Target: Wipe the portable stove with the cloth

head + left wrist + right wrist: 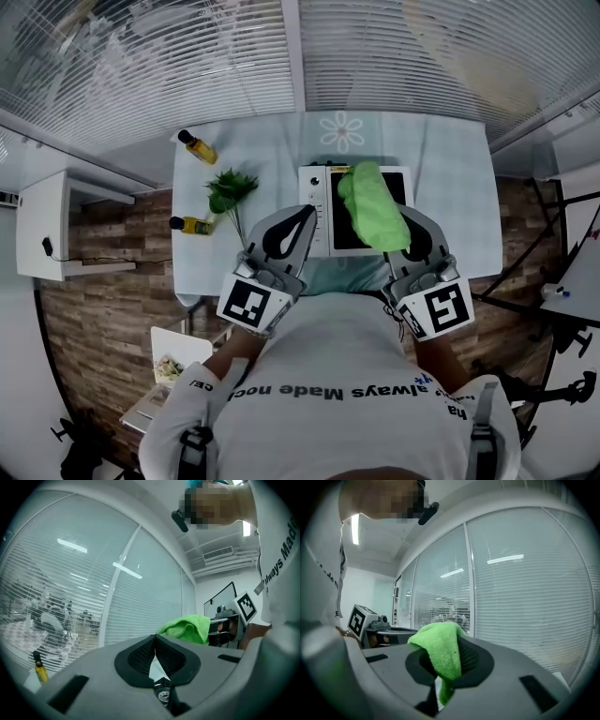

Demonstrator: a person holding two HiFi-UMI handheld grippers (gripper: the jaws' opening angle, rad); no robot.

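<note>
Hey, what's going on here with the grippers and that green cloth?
A person stands at a table with a gripper in each hand. The right gripper is shut on the green cloth, held up over the portable stove. The left gripper is shut and empty. The cloth looks lifted, not wiping.

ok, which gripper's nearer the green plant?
Left. The left gripper sits between the plant and the stove; the right gripper, holding the cloth, is at the stove's far side.
</note>
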